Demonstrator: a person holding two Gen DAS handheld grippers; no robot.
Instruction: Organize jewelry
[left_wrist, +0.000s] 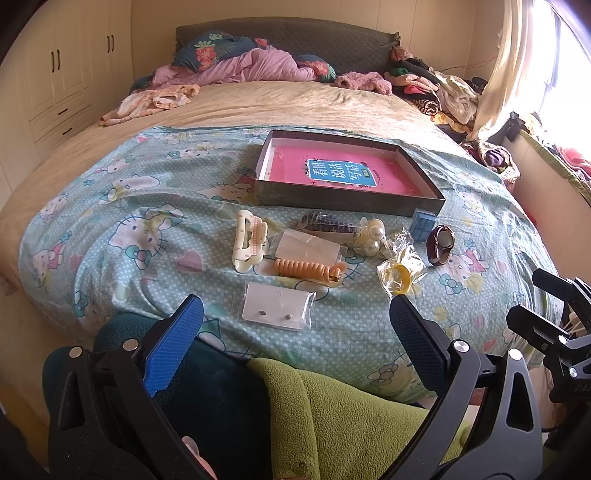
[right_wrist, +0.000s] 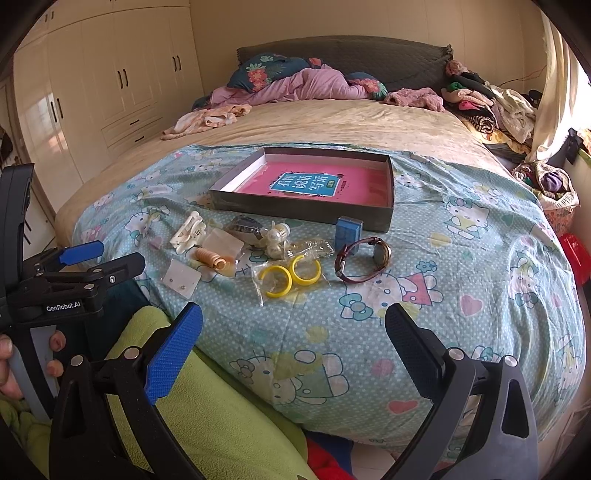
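Both my tongs spread wide, empty: left gripper, right gripper, low over the cartoon-cat bedsheet. Nearest: clear-bagged earring card. Beyond: yellow plastic hoops in cellophane, brown-strap wristwatch. Farthest: shallow dark cardboard box with pink base.

Near edge, 6 o'clock: bare blanket lies between both open grippers and the jewelry, free to cross.
Centre row: hair claw, coiled tie, earring card, pearl clip, yellow hoops and watch crowd together, with narrow gaps.
12 o'clock: shallow box has an open top; its front wall stands behind the row.
Blue case: stands upright just before that wall.
3 o'clock: blanket right of the watch is open.
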